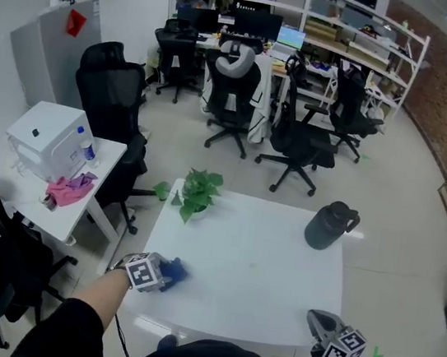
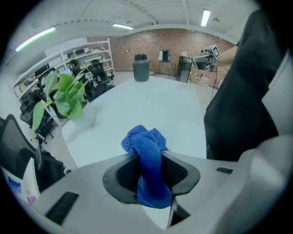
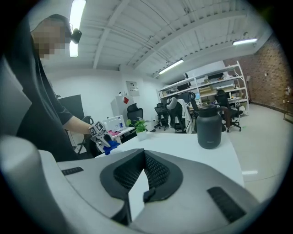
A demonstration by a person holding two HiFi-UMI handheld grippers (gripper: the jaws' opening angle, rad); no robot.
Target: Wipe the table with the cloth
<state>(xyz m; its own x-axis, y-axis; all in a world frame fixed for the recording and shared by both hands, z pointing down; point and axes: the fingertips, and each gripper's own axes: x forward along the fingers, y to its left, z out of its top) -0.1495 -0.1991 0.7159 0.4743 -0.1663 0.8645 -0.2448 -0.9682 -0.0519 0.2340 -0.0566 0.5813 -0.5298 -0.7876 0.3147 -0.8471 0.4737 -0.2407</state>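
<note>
Now your left hand-held gripper (image 2: 150, 157) pinches the cloth (image 2: 144, 139), ready to wipe the tabletop (image 2: 151, 105) — right hand-held gripper (image 3: 143, 169) closed, empty.

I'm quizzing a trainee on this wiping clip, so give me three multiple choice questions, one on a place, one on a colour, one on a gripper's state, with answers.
1. Where on the table does the potted plant stand?
A) far left corner
B) the middle
C) near edge, by the person

2. What colour is the cloth in the left gripper?
A) pink
B) white
C) blue

3. The right gripper is:
A) shut on the cloth
B) shut, with nothing in it
C) wide open

Answers:
1 A, the head view shows the potted plant at the far left corner, the jug at the far right.
2 C, a blue cloth is pinched between its jaws.
3 B, its jaws meet with nothing between them.
</note>
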